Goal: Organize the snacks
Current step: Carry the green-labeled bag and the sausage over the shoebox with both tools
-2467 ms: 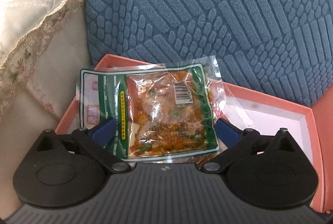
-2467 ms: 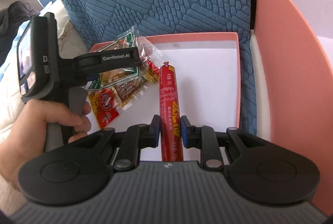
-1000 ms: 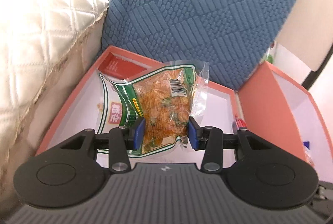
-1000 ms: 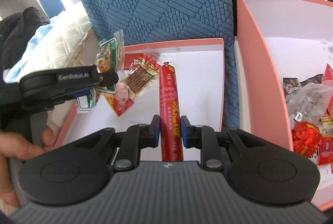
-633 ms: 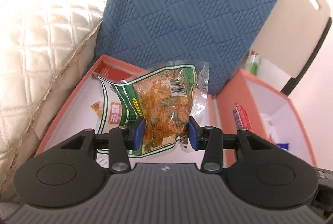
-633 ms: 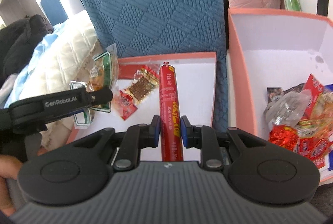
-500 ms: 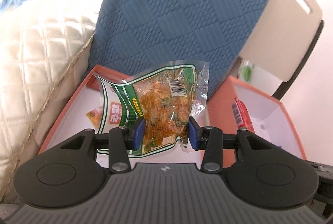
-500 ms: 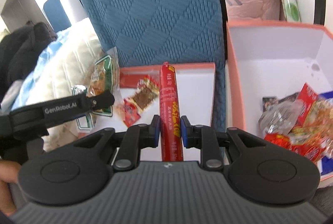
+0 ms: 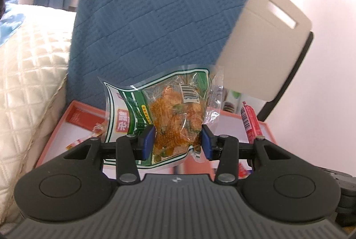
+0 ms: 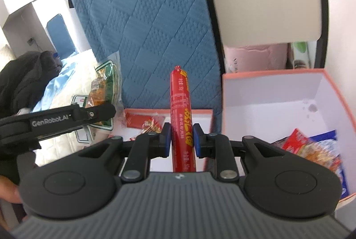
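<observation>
Gripping a clear green-trimmed snack packet (image 9: 175,119), the left gripper (image 9: 177,143) presses its blue fingers (image 9: 148,141) against the packet's lower half and holds it in the air in front of a blue quilted chair back (image 9: 155,23). The right gripper (image 10: 182,141), fingers narrow, clamps a red sausage stick (image 10: 181,114) that stands upright above a shallow pink tray (image 10: 153,111) holding small red wrappers (image 10: 151,124). A deeper pink box (image 10: 278,74) beside the tray, on the right, contains more snack packs (image 10: 311,147).
</observation>
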A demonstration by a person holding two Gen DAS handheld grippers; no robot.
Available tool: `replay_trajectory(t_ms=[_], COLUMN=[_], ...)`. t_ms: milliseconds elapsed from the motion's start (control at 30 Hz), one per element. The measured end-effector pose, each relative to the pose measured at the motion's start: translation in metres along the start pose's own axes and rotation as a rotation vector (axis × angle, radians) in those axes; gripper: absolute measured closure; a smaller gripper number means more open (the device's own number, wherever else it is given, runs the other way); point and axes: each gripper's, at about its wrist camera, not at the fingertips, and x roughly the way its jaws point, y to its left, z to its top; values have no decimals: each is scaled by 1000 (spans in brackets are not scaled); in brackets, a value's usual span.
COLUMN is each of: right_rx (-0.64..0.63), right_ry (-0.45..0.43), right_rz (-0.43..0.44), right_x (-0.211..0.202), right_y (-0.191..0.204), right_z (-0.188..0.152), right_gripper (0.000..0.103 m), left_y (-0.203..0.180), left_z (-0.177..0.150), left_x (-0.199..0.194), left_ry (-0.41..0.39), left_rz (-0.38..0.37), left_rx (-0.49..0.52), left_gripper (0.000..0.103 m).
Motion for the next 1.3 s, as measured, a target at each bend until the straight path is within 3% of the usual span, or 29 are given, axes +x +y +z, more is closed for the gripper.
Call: replay_trajectory(t_ms=[333, 600, 1000, 1300], right_rx=[8, 42, 140, 190], right_ry=[-57, -50, 65, 191], right_rz=[-26, -53, -139, -176], right_x=[-45, -50, -6, 45], right_y=[-36, -81, -173, -220], right_z=[39, 50, 19, -26], right_gripper=[79, 79, 79, 79], left_y=[-75, -120, -153, -149], left_z=[18, 8, -41, -82], left_x=[6, 43, 138, 190], left_ry=[10, 55, 211, 316], left_rz=[-66, -101, -97, -61], left_rx=[37, 35, 40, 28], left_gripper=[52, 51, 50, 50])
